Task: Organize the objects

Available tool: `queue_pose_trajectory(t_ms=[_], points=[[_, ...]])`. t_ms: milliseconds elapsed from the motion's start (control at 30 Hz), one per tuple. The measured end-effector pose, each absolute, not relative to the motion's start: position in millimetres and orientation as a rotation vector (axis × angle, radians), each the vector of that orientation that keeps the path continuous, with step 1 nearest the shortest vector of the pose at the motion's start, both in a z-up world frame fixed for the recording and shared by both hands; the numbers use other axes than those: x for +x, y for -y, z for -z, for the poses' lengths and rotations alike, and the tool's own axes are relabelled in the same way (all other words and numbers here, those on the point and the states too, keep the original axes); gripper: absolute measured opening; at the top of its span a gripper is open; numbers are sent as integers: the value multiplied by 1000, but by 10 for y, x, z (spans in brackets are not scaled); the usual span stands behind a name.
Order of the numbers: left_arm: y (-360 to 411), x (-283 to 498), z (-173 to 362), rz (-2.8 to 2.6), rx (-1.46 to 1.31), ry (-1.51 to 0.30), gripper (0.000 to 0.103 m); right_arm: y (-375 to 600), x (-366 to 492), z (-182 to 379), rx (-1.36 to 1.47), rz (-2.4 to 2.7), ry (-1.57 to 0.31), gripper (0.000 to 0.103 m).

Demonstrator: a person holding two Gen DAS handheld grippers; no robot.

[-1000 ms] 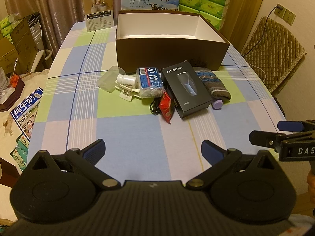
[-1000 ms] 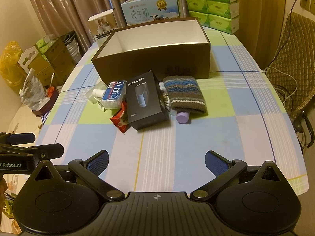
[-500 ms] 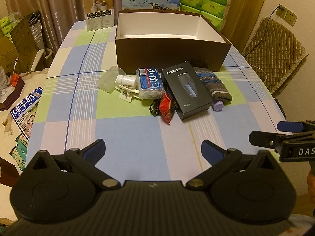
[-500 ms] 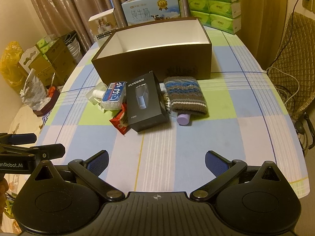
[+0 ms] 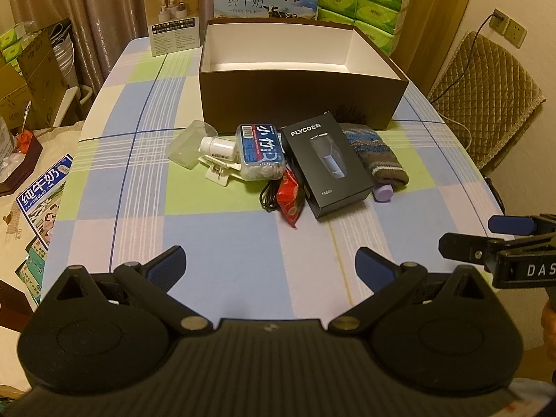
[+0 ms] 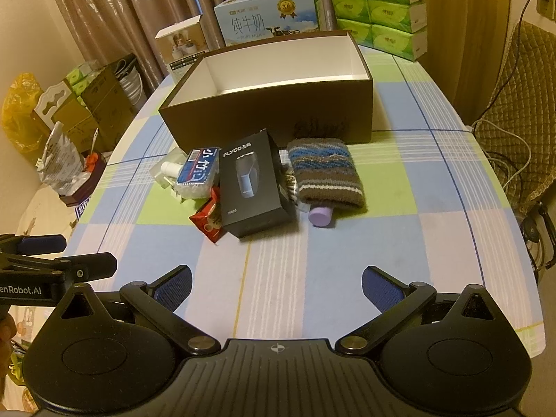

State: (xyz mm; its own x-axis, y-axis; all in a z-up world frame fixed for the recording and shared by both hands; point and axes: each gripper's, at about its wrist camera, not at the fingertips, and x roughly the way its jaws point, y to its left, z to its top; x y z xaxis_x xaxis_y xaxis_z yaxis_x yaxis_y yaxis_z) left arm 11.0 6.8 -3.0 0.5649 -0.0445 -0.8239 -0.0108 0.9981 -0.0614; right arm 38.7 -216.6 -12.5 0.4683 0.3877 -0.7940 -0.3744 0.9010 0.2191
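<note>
Plainly nothing is packed yet: the brown box (image 5: pixel 299 100) stands open at the far side of the table (image 5: pixel 215 246), nothing showing inside it, and the clutter lies in a tight huddle just in front of it. Both the left gripper (image 5: pixel 269 266) and the right gripper (image 6: pixel 276 285) hover over the near edge, well apart from the pile, jaws spread wide and holding nothing. Trouble would most likely come from how the things overlap. The black carton (image 6: pixel 252 184) seems to lie partly over the red packet (image 6: pixel 208 217) and touches the wipes pack (image 6: pixel 198 172); lifting it carelessly could drag or flip its neighbours. The knitted pouch (image 6: pixel 325 173) is soft, and a purple cap (image 6: pixel 321 216) pokes from its open end, so a pinch on the cloth alone might let whatever is inside slide out and roll off. The black cable (image 5: pixel 269 193), half tucked under the packet, could snag and trail other items along. The clear wrapper (image 5: pixel 189 144) beside the white bottle (image 5: pixel 217 146) looks slippery and thin. Starting with the carton, gripped across its narrow sides, seems safest, provided the box wall is cleared on the way in.
</note>
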Motion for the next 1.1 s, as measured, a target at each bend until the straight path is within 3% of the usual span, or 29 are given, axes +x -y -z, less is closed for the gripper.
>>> queue_pose_trajectory(t_ms=[1100], points=[[-101, 608, 122, -107, -110, -998, 102, 2426, 1000, 262, 0, -506, -972, 101]])
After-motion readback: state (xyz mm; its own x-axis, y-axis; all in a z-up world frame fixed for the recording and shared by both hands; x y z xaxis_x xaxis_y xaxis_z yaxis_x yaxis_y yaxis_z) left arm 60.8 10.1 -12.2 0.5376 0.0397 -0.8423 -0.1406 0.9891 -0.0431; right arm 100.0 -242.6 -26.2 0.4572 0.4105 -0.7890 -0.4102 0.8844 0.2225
